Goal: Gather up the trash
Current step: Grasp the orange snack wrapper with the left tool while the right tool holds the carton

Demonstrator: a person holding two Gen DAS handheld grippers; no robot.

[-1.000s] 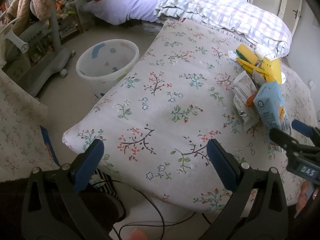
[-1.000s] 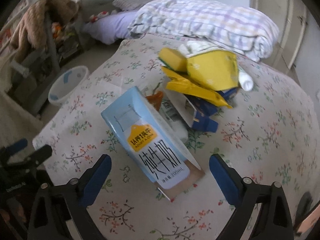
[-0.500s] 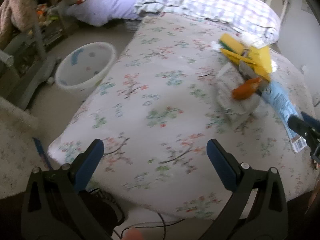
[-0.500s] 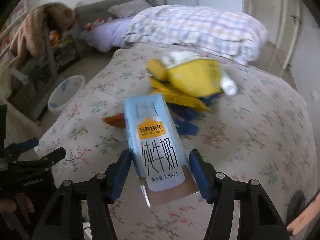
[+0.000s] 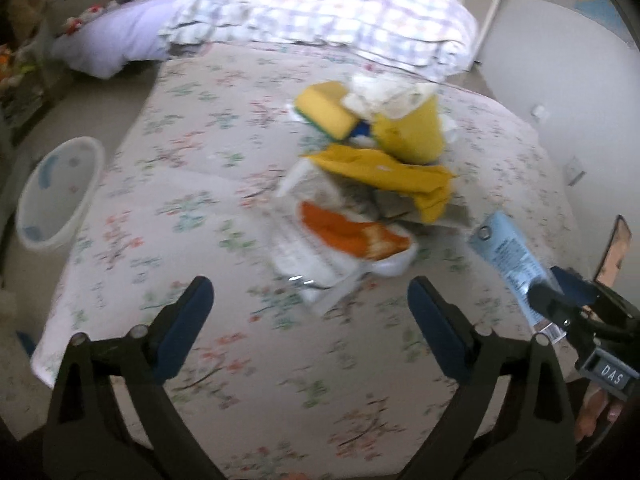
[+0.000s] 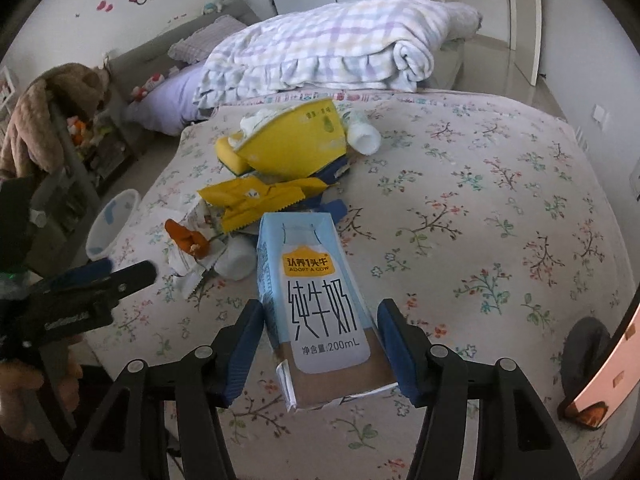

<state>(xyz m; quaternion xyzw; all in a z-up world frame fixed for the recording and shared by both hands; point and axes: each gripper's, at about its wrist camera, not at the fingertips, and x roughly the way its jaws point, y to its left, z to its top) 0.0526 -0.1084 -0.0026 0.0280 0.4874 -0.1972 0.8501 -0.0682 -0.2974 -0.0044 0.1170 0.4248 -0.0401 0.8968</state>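
The bin point(image 5: 56, 196) sits on the floor far to the left of the left gripper point(image 5: 310, 312), whose jaws are closing with nothing between them — the trash pile point(image 5: 360, 200) lies just ahead on the bed point(image 5: 240, 380). The right gripper point(image 6: 322, 344) clamps the milk carton point(image 6: 316, 304), lifted clear of the pile.

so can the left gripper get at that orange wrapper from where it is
Probably yes. The left gripper is empty, jaws wide though closing slightly, and the orange wrapper lies uncovered on top of the pile just ahead of it.
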